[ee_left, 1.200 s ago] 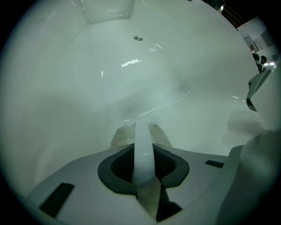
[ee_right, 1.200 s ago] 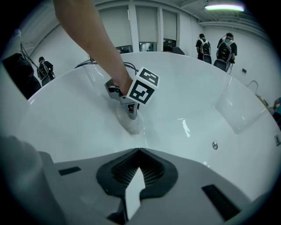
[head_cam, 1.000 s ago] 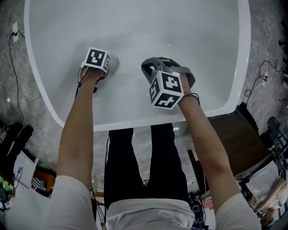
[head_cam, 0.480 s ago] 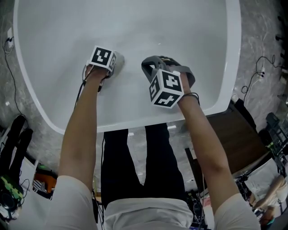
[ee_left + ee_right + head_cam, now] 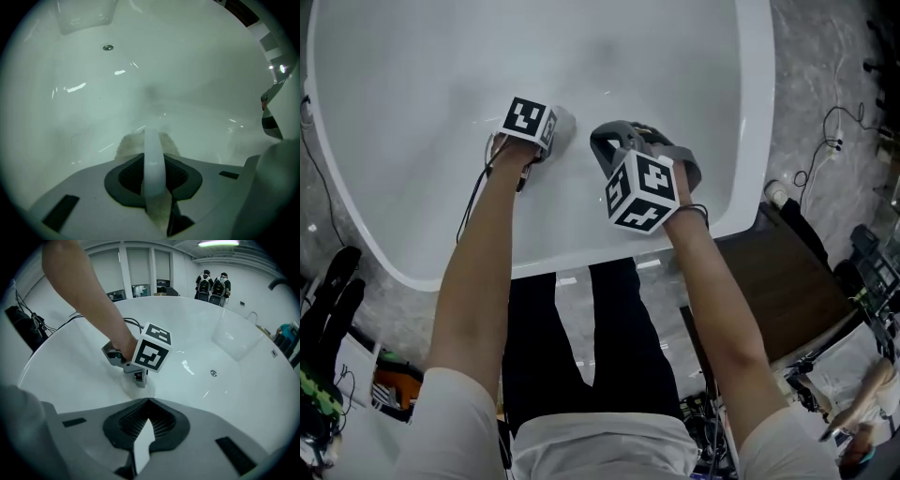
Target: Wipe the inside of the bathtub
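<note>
Wiping is the step in hand. Left hand-held gripper point(image 5: 153, 140) is clamped on a pale fuzzy cloth point(image 5: 125, 144), which is pressed to the inner wall of the bathtub point(image 5: 412, 84), near side; drain point(image 5: 108, 47) well apart. Right hand-held gripper point(image 5: 143, 446) has its jaws together with nothing between them, and hovers just beside the left one over the tub.

Next move, as I judge it: drag the cloth along the wall under even pressure, keeping the grip firm so it doesn't slip.

Hard to make out:
- most of the cloth, hidden behind the gripper body
- whether the wall is wet or soiled
- the tub's far end, cut off in the head view
</note>
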